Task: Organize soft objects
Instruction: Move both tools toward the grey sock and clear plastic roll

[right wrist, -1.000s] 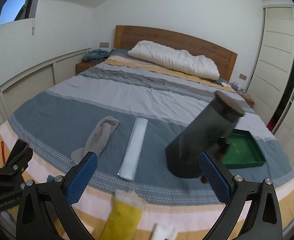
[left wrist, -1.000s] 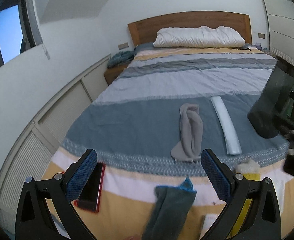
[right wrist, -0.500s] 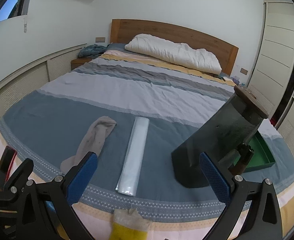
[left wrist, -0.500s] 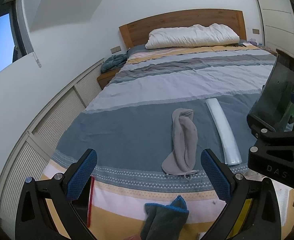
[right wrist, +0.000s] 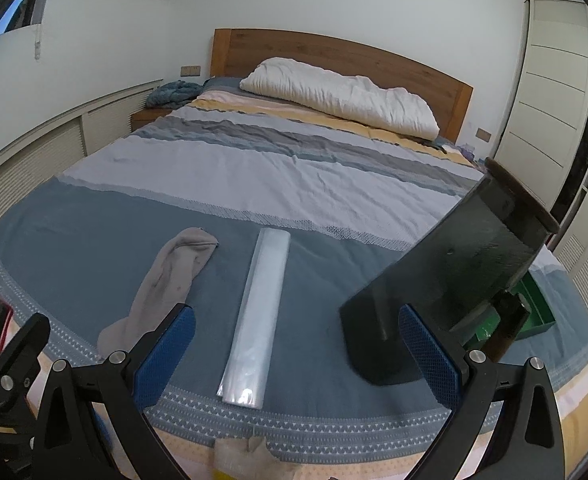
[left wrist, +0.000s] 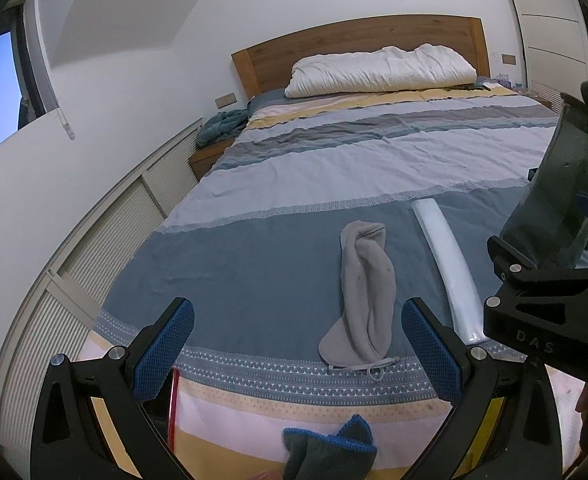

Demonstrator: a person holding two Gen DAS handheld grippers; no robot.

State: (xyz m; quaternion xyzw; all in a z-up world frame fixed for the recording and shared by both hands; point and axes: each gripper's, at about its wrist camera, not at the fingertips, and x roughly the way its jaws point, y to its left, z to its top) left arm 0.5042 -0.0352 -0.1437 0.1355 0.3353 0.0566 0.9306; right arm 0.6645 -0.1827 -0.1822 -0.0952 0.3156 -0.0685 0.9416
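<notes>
Left wrist view, left tool (left wrist: 298,344) apart above grey sock (left wrist: 364,292), right tool (right wrist: 296,350) apart, empty.

left wrist: I look low from the bed's foot toward the wooden headboard (left wrist: 358,46) | right wrist: same heading | shared: limp grey sock (left wrist: 364,292), flat clear plastic sleeve (right wrist: 255,320)

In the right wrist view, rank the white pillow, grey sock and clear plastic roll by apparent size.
1. white pillow, although farthest away
2. and 3. grey sock and clear plastic roll: too alike in length to rank.
</notes>
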